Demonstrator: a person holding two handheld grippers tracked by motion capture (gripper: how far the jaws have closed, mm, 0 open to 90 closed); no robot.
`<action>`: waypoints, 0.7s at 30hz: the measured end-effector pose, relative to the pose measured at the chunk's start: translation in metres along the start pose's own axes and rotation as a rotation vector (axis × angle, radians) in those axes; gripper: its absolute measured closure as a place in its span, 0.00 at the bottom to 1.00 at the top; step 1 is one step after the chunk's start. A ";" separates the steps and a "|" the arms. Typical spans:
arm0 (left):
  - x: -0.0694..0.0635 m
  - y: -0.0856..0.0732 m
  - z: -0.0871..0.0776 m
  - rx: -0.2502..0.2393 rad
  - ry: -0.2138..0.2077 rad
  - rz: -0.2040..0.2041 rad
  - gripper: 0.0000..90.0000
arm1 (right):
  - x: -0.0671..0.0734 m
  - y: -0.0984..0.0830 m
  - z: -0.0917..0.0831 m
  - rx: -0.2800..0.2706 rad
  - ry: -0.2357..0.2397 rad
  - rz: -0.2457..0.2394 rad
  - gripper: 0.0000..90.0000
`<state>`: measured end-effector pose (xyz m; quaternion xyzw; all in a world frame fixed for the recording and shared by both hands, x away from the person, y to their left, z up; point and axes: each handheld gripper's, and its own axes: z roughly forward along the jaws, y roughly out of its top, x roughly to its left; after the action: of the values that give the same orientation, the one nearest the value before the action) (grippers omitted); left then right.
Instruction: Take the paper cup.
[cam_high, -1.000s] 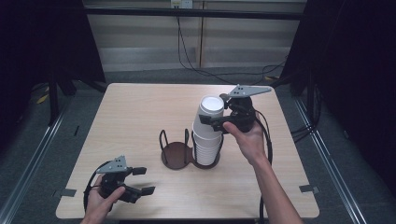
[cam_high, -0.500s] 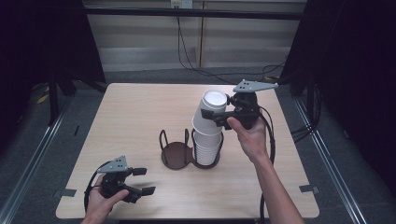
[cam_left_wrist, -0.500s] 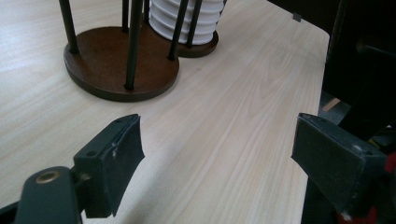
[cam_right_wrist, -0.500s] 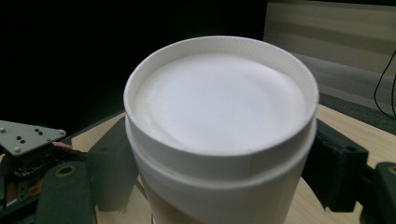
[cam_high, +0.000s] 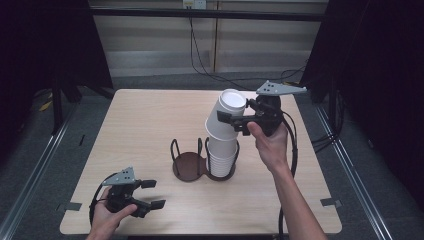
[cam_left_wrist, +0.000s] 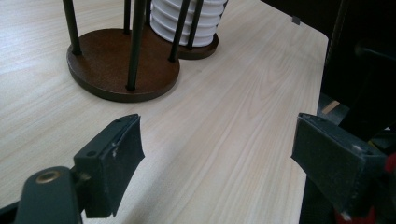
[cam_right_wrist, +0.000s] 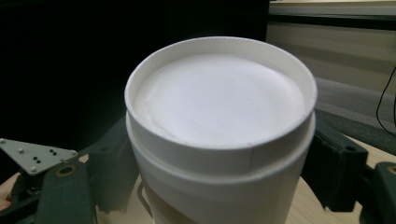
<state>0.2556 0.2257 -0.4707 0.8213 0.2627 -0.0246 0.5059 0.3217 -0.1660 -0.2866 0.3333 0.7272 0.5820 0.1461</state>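
A stack of upturned white paper cups (cam_high: 221, 152) stands in the right ring of a dark two-ring cup holder (cam_high: 189, 164) at mid-table. The top cups (cam_high: 232, 102) lean to the right, lifted partway off the stack. My right gripper (cam_high: 230, 120) is shut on them from the right; in the right gripper view its jaws press both sides of the top cup (cam_right_wrist: 219, 107). My left gripper (cam_high: 154, 194) rests near the table's front left, open with nothing between its jaws. The left gripper view looks across bare wood at the holder (cam_left_wrist: 122, 60) and the stack's lower cups (cam_left_wrist: 187, 23).
The holder's left ring (cam_high: 186, 150) holds nothing. The wooden table (cam_high: 145, 125) has dark floor, metal rails and cables around its edges. The person's forearms come in from the front edge.
My right gripper has risen a little with the top cups, which now tilt further right off the stack. The left gripper has stayed put.
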 end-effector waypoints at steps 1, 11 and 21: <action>0.000 0.000 0.000 0.000 0.000 0.000 0.18 | 0.000 0.000 0.000 0.000 0.000 0.000 0.25; -0.001 0.001 0.001 -0.012 -0.001 -0.005 0.18 | -0.001 0.004 -0.010 -0.052 0.010 0.026 0.25; -0.001 0.001 0.003 -0.001 0.000 -0.004 0.19 | -0.001 0.006 -0.022 -0.119 0.046 0.069 0.25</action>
<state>0.2553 0.2227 -0.4712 0.8206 0.2643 -0.0254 0.5061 0.3109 -0.1831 -0.2753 0.3353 0.6826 0.6364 0.1288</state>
